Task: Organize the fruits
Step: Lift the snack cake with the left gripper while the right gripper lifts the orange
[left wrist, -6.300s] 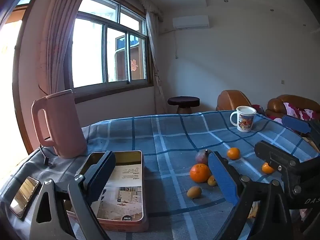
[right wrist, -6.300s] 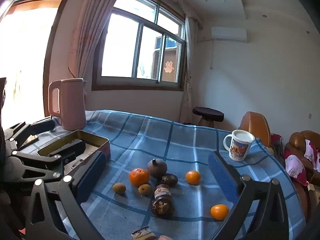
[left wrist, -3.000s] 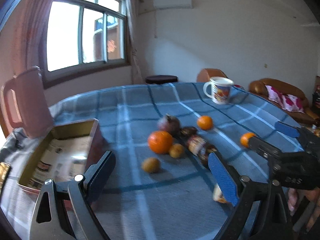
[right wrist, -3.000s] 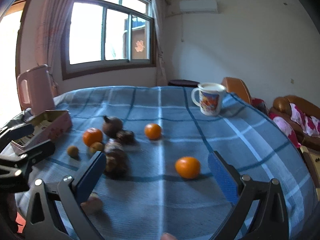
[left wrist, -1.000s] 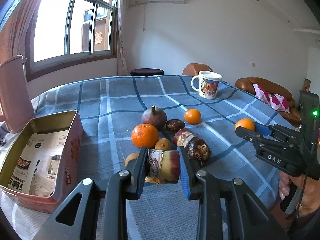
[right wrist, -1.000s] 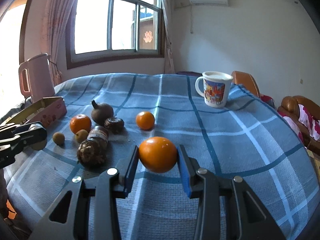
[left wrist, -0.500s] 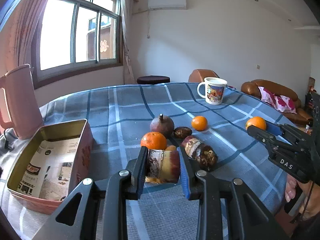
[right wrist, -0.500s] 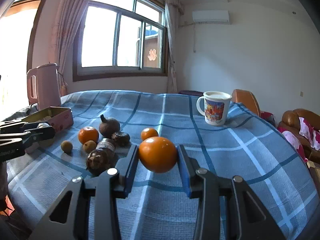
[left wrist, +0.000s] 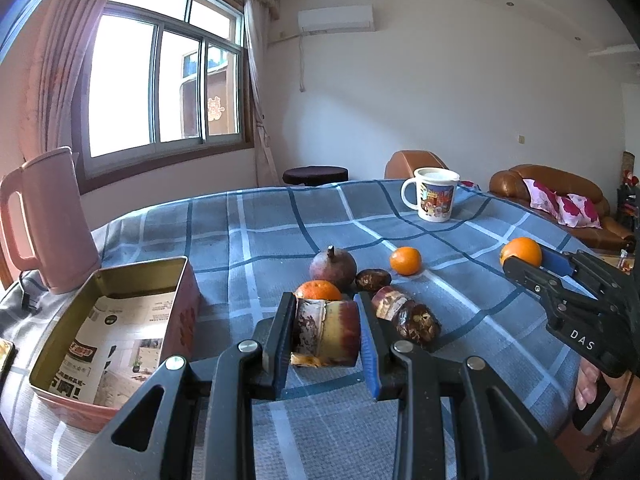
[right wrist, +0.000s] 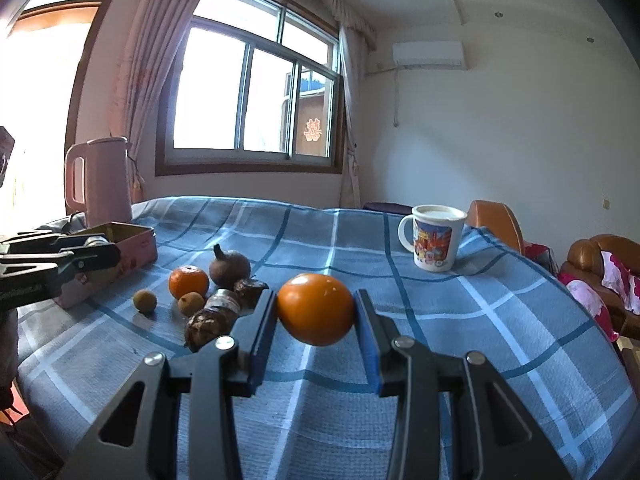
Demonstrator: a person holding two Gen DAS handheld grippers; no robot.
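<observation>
My left gripper (left wrist: 325, 308) is shut on a short purple-and-yellow cane piece (left wrist: 326, 334), held above the blue checked cloth. To its left stands an open pink tin (left wrist: 182, 316) lined with printed paper. My right gripper (right wrist: 316, 300) is shut on a large orange (right wrist: 315, 308), also off the table. On the cloth lie an orange (left wrist: 318, 290), a dark round fruit with a stem (left wrist: 333, 266), a small tangerine (left wrist: 405, 261), a small dark fruit (left wrist: 373, 279), a long brown piece (left wrist: 408, 316) and two small yellow-brown fruits (right wrist: 145, 301).
A pink kettle (left wrist: 48, 220) stands behind the tin at the table's left edge. A printed mug (left wrist: 434, 194) sits at the far right. A phone (left wrist: 6, 354) lies at the left edge. Brown sofas (left wrist: 560, 196) and a stool are beyond the table.
Three seconds ago both grippers were open; now each is shut on its item. Over the last second both tilted upward a little, so the table sits lower in both views.
</observation>
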